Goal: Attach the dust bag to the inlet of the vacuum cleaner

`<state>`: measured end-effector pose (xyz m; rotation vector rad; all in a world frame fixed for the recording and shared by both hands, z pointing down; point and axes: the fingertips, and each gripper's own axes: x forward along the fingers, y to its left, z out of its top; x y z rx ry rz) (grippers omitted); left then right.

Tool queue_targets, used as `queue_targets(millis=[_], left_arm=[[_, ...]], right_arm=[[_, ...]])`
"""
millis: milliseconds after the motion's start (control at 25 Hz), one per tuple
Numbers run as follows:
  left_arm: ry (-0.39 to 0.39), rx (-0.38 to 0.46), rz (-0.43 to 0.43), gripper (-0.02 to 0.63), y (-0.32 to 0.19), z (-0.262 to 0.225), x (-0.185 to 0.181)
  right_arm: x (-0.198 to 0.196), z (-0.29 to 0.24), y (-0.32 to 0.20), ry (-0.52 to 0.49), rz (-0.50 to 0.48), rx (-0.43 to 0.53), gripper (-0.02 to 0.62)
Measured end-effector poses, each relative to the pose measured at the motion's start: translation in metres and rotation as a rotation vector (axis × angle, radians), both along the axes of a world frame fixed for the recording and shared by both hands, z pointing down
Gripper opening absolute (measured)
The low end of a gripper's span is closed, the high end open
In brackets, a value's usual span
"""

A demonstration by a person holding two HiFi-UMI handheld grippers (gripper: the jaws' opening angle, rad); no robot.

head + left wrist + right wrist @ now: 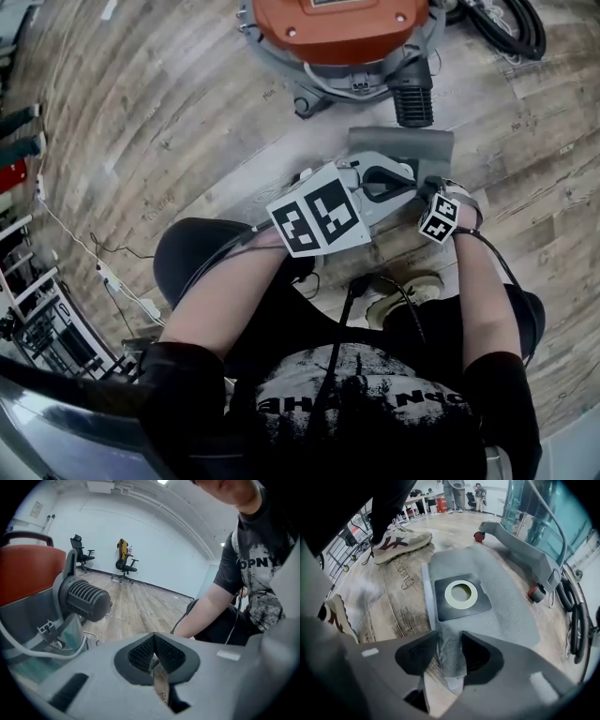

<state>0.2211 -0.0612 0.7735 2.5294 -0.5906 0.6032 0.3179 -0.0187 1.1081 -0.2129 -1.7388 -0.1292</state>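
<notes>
The grey dust bag [401, 142] lies flat on the wood floor in front of the vacuum cleaner [337, 23], which has an orange lid and a black ribbed port [412, 98] facing the bag. In the right gripper view the bag [501, 606] shows its dark collar with a pale ring [461, 595] facing up. My right gripper [449, 641] points down over the bag's near corner, jaws open, with the fabric edge lying between them. My left gripper [154, 656] is shut with nothing held and hangs beside the vacuum's port [86, 599].
The person's shoes [401, 541] stand close to the bag's left side. The vacuum's wheeled base [525, 550] runs along the bag's far side. A black hose [511, 23] coils at the top right. Cables [103, 272] and racks lie to the left. Office chairs [125, 564] stand far off.
</notes>
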Motion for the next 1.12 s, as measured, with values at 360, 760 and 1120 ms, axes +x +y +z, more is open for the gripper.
queue_targets(millis=[360,760,1120], left_arm=[[-0.057,0.006,-0.008,0.001,0.007,0.017,-0.013],[-0.166,0.048,0.023,0.002,0.012,0.013,-0.006],[-0.389,0.020,0.002,0.129,0.037,0.038,-0.008]], right_arm=[[0.000,0.000,0.000,0.044,-0.068,0.022,0.032],[-0.025,-0.100,-0.037,-0.104,-0.118,-0.013,0.020],[-0.040,-0.193,-0.066,-0.211,-0.102,-0.090,0.020]])
